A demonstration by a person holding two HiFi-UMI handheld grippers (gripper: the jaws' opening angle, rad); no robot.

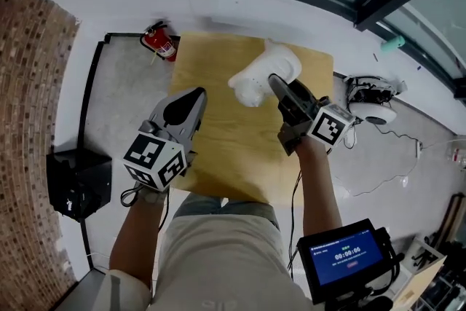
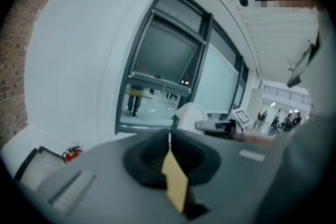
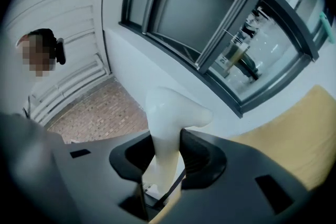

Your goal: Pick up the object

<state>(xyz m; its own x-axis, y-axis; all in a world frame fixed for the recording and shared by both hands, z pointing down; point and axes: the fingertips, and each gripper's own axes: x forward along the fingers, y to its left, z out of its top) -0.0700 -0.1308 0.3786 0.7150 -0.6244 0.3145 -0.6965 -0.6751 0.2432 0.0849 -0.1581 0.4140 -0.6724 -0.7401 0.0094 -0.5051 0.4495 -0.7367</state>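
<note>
Slippage possible: glossy white curved object (image 3: 170,113) pinched at its thin neck by right gripper (image 3: 167,144), frame centre; left gripper (image 2: 169,139) pressed together, empty.

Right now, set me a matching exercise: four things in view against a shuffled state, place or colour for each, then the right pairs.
Things:
1. right claw
2. left claw
3. fire extinguisher
4. wooden board

Descriptions:
A. red, just off the board's far left corner
B. shut, with nothing between its jaws
C. tan, lying flat beneath both claws
D. shut on the white object

Pairs: 1-D, 2-B, 3-A, 4-C.
</note>
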